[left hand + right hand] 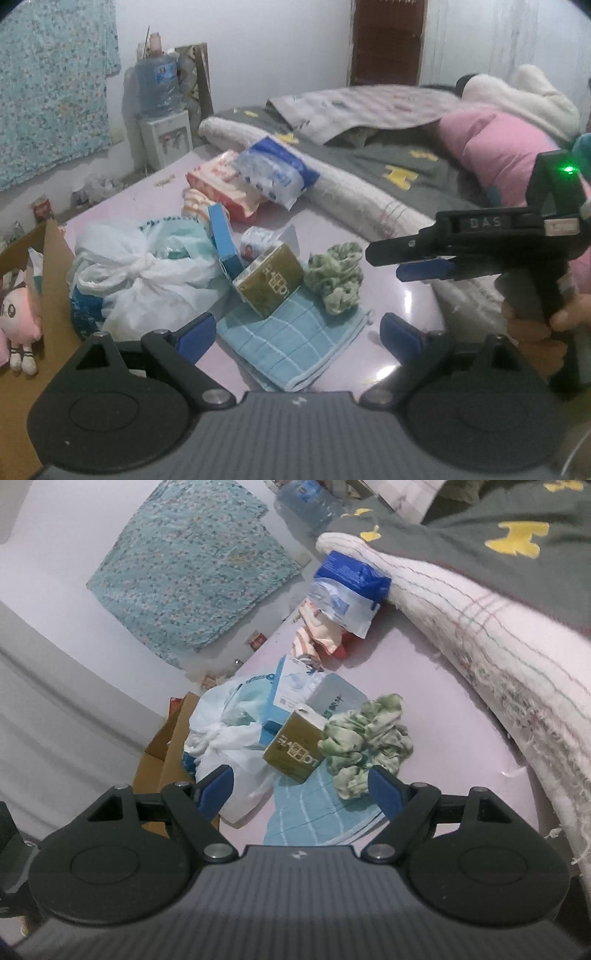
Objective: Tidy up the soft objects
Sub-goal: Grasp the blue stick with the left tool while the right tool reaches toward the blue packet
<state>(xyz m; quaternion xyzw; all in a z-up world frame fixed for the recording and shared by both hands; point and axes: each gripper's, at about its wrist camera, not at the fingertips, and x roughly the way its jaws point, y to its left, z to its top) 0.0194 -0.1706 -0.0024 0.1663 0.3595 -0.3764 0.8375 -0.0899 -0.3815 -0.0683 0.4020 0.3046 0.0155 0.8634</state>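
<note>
Blue checked towel [291, 347] flat, long axis running toward the right gripper [384, 264] (fingers released), both pairs empty

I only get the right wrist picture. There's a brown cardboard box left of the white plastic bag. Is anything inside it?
Observer: Yes. The left wrist view looks into the cardboard box, and a pink plush doll sits in it.
Operator: Can you see my gripper from outside?
Observer: Yes, the right gripper shows side-on at the right, with a green light lit on its body.
Operator: What's holding it up?
Observer: A person's hand is wrapped around its handle, at the picture's right edge.
</note>
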